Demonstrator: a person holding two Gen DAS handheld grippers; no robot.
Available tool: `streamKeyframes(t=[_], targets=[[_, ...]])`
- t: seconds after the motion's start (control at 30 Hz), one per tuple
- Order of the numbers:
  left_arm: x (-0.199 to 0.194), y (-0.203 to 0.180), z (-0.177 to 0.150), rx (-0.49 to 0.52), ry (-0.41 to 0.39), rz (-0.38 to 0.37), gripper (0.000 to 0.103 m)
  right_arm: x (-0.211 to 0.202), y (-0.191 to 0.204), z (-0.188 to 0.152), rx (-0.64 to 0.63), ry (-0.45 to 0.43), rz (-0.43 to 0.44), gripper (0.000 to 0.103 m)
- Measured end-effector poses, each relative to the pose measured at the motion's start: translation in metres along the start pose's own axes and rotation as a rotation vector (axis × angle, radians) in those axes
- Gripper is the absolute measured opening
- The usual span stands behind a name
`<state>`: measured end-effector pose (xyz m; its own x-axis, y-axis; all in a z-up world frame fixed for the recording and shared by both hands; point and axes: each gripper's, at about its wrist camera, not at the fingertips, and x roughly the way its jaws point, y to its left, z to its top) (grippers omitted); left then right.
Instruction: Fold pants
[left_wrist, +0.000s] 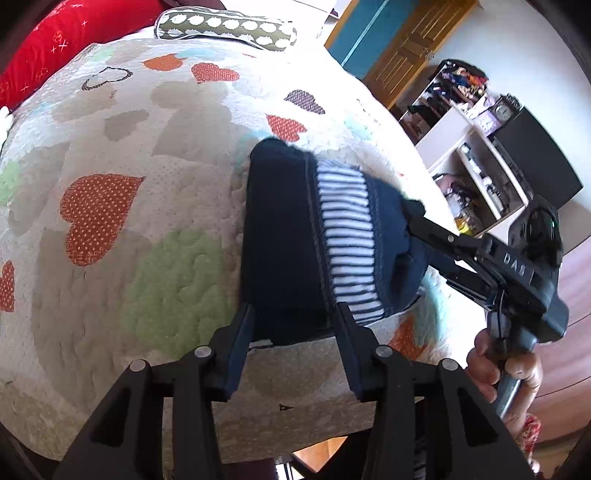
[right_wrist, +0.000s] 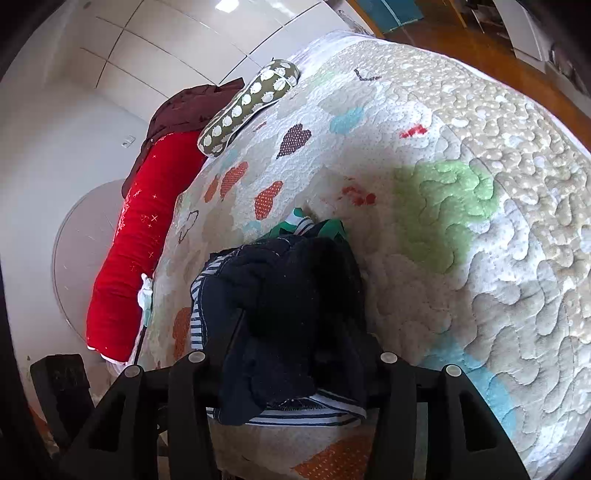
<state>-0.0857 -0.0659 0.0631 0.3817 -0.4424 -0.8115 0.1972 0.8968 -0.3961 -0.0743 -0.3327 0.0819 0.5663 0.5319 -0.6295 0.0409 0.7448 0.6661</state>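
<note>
We are mid-fold: our right gripper (left_wrist: 415, 214) pinches the pants (left_wrist: 288, 240) on the bed (left_wrist: 110, 147). Our left gripper (left_wrist: 295, 332) gapes wide, holding nothing. Next, we likely smooth the fold flat.

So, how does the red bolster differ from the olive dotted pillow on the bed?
The red bolster is plain red with faint cross marks; the olive dotted pillow shows rows of white dots. The red bolster looks longer and thicker. It lies along the quilt's edge, while the olive dotted pillow rests on the quilt. Both are long and roll-shaped.
</note>
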Motion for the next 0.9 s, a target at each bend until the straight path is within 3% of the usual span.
streamKeyframes(t=[0.03, 0.1, 0.2, 0.3, 0.4, 0.53, 0.57, 0.63, 0.67, 0.7, 0.77, 0.9], targets=[[-0.003, 0.003, 0.002, -0.008, -0.014, -0.006, 0.046, -0.008, 0.002, -0.001, -0.019, -0.018, -0.020, 0.057], [-0.007, 0.012, 0.012, -0.033, -0.041, -0.009, 0.055, -0.020, 0.007, -0.003, -0.067, -0.063, -0.077, 0.073], [-0.008, 0.025, 0.029, -0.058, -0.070, -0.026, 0.058, -0.020, 0.009, 0.002, -0.095, -0.084, -0.125, 0.075], [0.002, 0.034, 0.050, -0.073, -0.082, -0.058, 0.064, -0.005, -0.003, 0.009, -0.076, -0.034, -0.137, 0.075], [0.023, 0.041, 0.067, -0.082, -0.050, -0.108, 0.068, 0.016, -0.014, 0.014, -0.039, 0.023, -0.096, 0.082], [0.063, 0.041, 0.068, -0.093, 0.060, -0.182, 0.069, 0.023, -0.024, 0.019, -0.009, 0.028, -0.020, 0.084], [0.068, 0.038, 0.065, -0.089, 0.070, -0.191, 0.069, 0.023, -0.025, 0.019, -0.006, 0.037, 0.003, 0.080], [0.069, 0.032, 0.060, -0.069, 0.070, -0.225, 0.068, 0.028, -0.027, 0.018, 0.013, 0.071, 0.064, 0.052], [0.069, 0.030, 0.060, -0.070, 0.077, -0.246, 0.057, 0.032, -0.030, 0.017, 0.036, 0.101, 0.108, 0.043], [0.066, 0.028, 0.061, -0.075, 0.083, -0.268, 0.047, 0.035, -0.031, 0.018, 0.059, 0.111, 0.125, 0.040], [0.059, 0.024, 0.064, -0.067, 0.076, -0.274, 0.038, 0.034, -0.031, 0.019, 0.071, 0.112, 0.138, 0.033], [0.039, 0.016, 0.083, -0.070, 0.027, -0.273, 0.035, 0.032, -0.011, 0.035, 0.055, 0.088, 0.179, 0.026]])
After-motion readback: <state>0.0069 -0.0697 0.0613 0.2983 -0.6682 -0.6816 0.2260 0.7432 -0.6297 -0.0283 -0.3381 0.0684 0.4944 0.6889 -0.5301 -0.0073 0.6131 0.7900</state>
